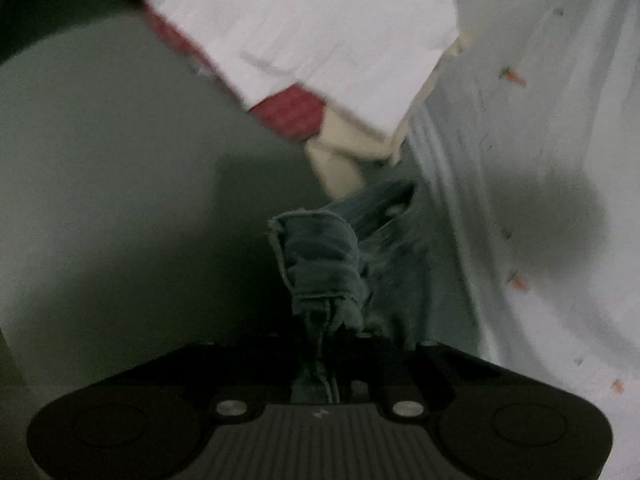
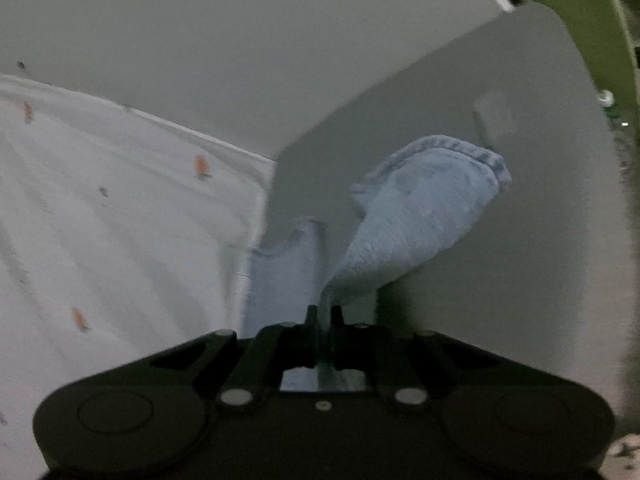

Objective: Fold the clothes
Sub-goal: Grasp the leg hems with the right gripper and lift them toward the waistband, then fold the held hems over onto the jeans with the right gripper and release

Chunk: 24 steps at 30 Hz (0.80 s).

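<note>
While both views are dim and a bit blurred, the main facts read clearly. Ref. landmark: the white sheet (image 1: 560,160) w/ small orange marks, spread over the work surface.

Left gripper (image 1: 326,340): fingers pressed together, pinching a bunched fold of the jeans (image 1: 320,256). Denim hem w/ stitched seam rises straight up out of the pinch; the rest of the fabric trails off toward the sheet's edge and lies against it. Pinched part looks dark blue-grey in shadow.

Right gripper (image 2: 325,320): fingers closed tight, pinching another part of the jeans (image 2: 420,216). Light blue denim, hemmed end, stands up from the pinch and flops to the side away from the sheet. A second bit of denim sits lower, touching the sheet's hemmed corner.

Beyond the sheet, left view: stack of folded clothes (image 1: 312,40), white piece on top, red and cream pieces under it, just beside the sheet's edge, apart from the jeans.

Grey surface (image 2: 480,120) lies beside the sheet, right view. Green panel (image 2: 580,20) at far corner; cannot tell what it is.
</note>
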Each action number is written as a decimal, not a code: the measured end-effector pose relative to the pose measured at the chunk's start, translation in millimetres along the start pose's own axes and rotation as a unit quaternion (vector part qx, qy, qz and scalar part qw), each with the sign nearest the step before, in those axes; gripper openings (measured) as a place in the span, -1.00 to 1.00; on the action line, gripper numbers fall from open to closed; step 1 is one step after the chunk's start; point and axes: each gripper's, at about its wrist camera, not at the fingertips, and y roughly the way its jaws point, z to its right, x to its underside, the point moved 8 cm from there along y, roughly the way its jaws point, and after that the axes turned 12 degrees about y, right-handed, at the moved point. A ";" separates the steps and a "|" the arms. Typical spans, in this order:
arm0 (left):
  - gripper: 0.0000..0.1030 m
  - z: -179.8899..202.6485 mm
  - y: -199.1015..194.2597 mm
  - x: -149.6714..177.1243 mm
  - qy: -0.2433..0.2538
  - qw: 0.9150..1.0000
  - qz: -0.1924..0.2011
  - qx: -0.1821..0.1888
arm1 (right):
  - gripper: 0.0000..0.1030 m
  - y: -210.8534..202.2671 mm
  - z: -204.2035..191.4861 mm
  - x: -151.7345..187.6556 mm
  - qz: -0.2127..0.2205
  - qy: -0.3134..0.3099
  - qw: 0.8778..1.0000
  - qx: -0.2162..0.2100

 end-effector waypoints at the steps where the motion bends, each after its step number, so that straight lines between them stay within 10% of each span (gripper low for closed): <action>1: -0.76 13.0 -4.1 -5.9 0.007 1.000 0.011 0.005 | -0.91 -0.4 -13.8 -0.4 0.000 -0.006 1.000 -0.009; 7: -0.76 77.7 -1.3 -21.6 0.095 0.994 0.053 -0.005 | -0.91 22.5 -68.8 0.9 0.014 -0.100 0.994 -0.033; 24: -0.75 140.8 52.0 -55.0 0.028 0.993 0.084 -0.076 | -0.91 198.9 -136.4 16.5 -0.063 -0.149 0.987 -0.026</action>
